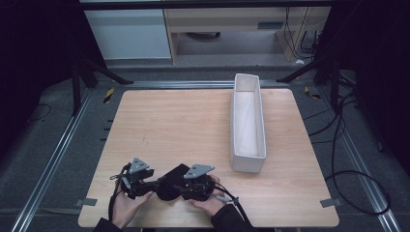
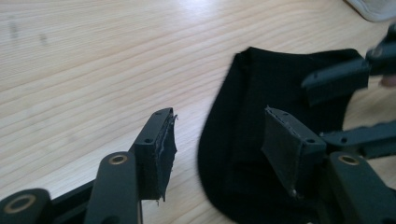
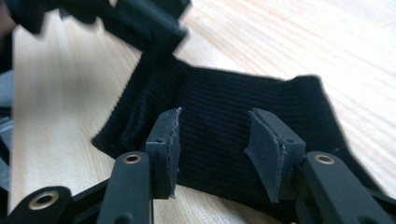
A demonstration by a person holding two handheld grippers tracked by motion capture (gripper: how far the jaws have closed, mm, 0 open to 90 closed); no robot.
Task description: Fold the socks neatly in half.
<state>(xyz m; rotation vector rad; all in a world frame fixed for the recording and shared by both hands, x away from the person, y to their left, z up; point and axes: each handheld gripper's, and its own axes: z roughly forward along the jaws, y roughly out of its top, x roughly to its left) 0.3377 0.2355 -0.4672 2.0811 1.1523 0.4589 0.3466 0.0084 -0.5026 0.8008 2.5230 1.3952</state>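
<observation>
A folded piece of black knitted cloth (image 1: 170,183) lies flat on the light wooden table (image 1: 183,125), close to its near edge and a little left of centre; the left gripper (image 1: 140,181) sits just left of the cloth and the right gripper (image 1: 196,186) just right of it, both over its ends; a long, narrow white fabric bin (image 1: 248,123) stands on the table behind and to the right of them, well apart, running from near to far.

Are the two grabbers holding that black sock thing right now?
No. Both the left gripper and the right gripper stand open over the black knitted fabric piece, pads off it.
</observation>
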